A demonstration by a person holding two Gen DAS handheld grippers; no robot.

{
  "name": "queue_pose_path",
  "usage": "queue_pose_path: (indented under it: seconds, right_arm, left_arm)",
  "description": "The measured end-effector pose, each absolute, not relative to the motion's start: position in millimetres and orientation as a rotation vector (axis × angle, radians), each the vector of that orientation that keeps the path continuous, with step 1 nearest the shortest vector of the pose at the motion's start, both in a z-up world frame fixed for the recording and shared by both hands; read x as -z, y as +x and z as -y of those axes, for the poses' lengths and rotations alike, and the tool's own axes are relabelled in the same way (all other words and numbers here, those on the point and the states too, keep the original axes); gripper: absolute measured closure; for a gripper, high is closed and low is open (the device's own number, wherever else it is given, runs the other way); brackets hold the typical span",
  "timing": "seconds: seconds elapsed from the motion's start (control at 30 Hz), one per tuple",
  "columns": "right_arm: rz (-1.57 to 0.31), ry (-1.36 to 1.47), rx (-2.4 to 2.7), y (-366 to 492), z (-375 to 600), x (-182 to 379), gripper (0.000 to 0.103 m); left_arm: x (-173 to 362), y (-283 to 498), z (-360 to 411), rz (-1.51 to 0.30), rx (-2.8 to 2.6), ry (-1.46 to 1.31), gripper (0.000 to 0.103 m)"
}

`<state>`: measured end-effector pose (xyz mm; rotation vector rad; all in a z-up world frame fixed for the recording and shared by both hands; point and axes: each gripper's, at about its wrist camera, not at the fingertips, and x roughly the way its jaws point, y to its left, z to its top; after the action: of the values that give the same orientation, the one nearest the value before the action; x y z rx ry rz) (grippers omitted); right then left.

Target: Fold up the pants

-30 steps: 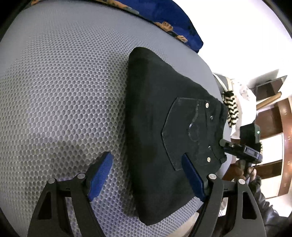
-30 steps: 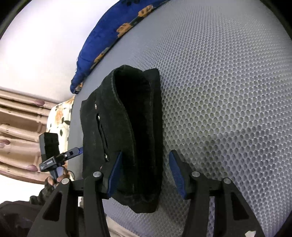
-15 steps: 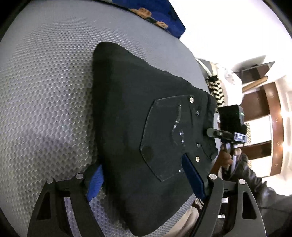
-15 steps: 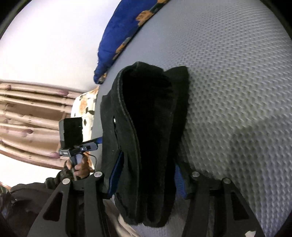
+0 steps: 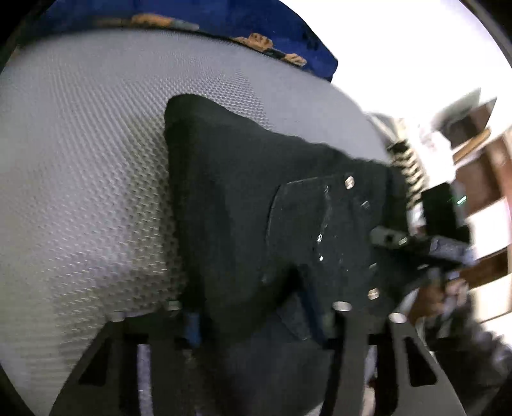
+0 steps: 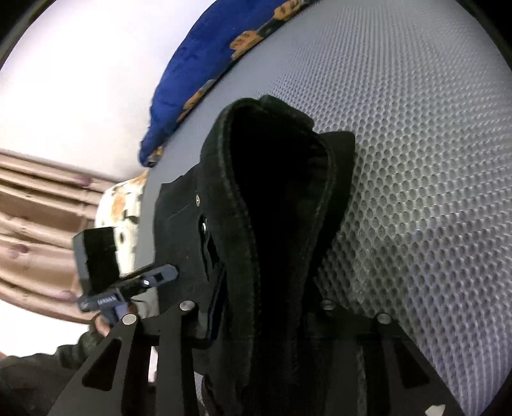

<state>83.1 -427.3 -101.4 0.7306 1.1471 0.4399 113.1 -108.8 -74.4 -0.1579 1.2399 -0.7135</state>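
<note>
The black pants (image 5: 243, 204) lie folded into a thick bundle on the grey mesh mattress (image 5: 80, 166), back pocket with metal rivets facing up. My left gripper (image 5: 252, 307) is shut on the near edge of the bundle, the cloth bunched between its blue pads. In the right wrist view the pants (image 6: 281, 198) show their folded layers end-on. My right gripper (image 6: 268, 304) is shut on that end, its fingers mostly hidden by cloth. Each gripper shows in the other's view: the right gripper (image 5: 425, 236) at the waistband side, the left gripper (image 6: 128, 288) at the bundle's left.
A blue pillow with orange flowers (image 5: 249, 28) lies at the far edge of the mattress (image 6: 432, 160). Beige curtains (image 6: 38, 224) hang at the left. Wooden shelving (image 5: 480, 179) stands beyond the bed at the right. A striped cloth (image 5: 406, 160) lies off the mattress edge.
Both grippers moved in onto the bundle and closed: a second ago both were open beside it, now each is shut on an end. The cloth has bunched up between the pads.
</note>
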Motion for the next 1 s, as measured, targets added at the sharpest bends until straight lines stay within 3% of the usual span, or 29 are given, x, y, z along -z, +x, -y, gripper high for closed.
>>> queue_pose_path:
  seconds: [0.1,0.2,0.57,1.0]
  right_arm:
    - [-1.141,0.705,-0.394,80,416,89,0.073]
    - [-1.129,0.709,-0.374,77,408,76,0.075]
    - [-1.154,0.658,-0.392,86,344,51,0.076]
    - [-1.138,0.665,-0.514,137,288,49,0.076]
  left_arm:
    - [69,111,101,-1.228,0.699,-0.177,0.077]
    - [61,108,96,-1.22,0.695,-0.193,0.083]
    - [37,86,75,-1.181,0.621,-0.046,0.084]
    - [10,113,17,-1.094,0.509,-0.075,0.084]
